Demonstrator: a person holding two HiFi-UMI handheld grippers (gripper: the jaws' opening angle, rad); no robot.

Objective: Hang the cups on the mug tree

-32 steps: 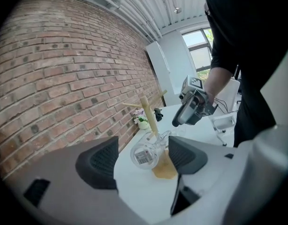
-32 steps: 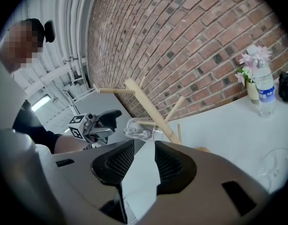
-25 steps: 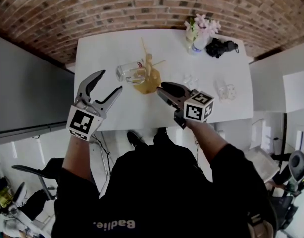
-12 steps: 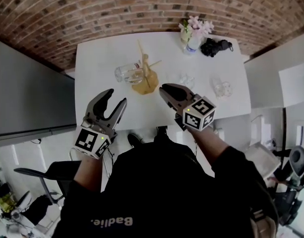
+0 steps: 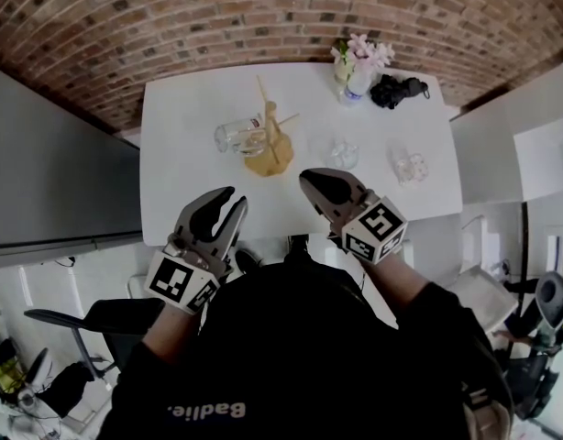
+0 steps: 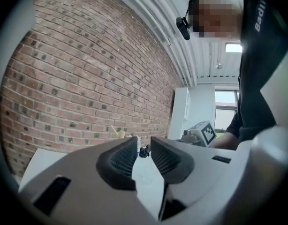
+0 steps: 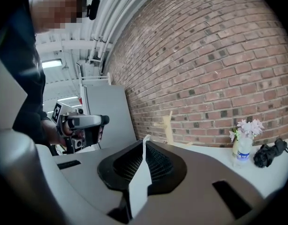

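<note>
So the left tongs have just been closing and now leave only a narrow gap between the pads, with nothing in it. The right tongs have been closing too and sit pretty much pinched together, also empty. Both hang over the near edge of the surface, well apart from any glassware. Further out, the wooden mug tree stands around the middle, a bit toward the left edge. A tipped cup sits right against its left side, and I can't tell if it's hooked on a peg or just lying there. A second cup stands just right of the tree and a third cup nearer the right edge. They look like clear glass, so I'd guess stiff, slick and chippable, probably not heavy. I'd pinch the wall at the rim, opposite the handle, firm but gentle, so the handle stays free for a peg.
</note>
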